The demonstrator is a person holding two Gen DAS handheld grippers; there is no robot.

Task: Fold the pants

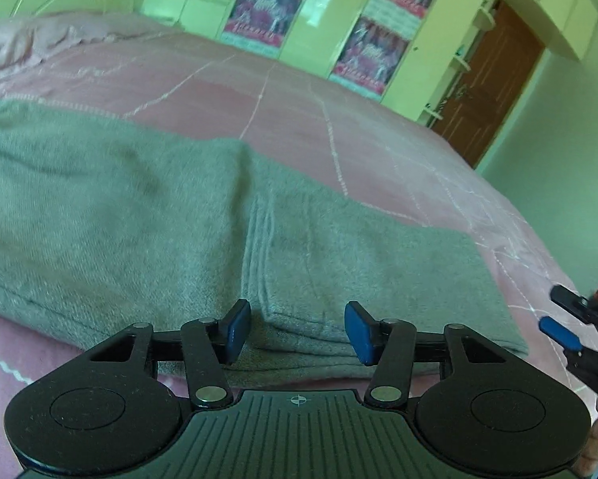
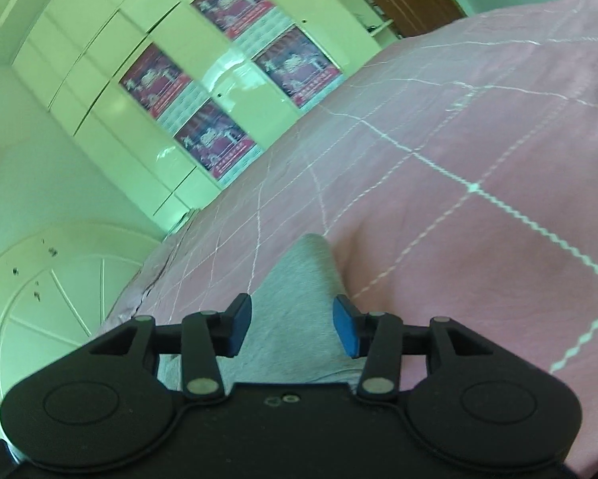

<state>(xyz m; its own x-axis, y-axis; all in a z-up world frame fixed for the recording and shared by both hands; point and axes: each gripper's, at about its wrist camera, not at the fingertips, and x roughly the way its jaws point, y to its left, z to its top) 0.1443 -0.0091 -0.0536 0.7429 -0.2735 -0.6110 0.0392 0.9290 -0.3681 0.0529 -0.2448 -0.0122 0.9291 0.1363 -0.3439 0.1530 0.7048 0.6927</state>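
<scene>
The left claw (image 1: 297, 331) stands with its blue pads apart, gripping nothing, just at the near edge of the grey pants (image 1: 179, 219), which lie folded in layers on the pink bedspread (image 1: 299, 111). The right claw (image 2: 293, 325) is likewise spread wide, poised over a corner of the cloth.

Pink quilted bed (image 1: 299, 111) w/ white stitch grid. Behind it glossy cream wardrobe (image 2: 111, 92) w/ four red posters (image 2: 215, 139). Brown door (image 1: 494, 80) at right, greenish walls.
</scene>
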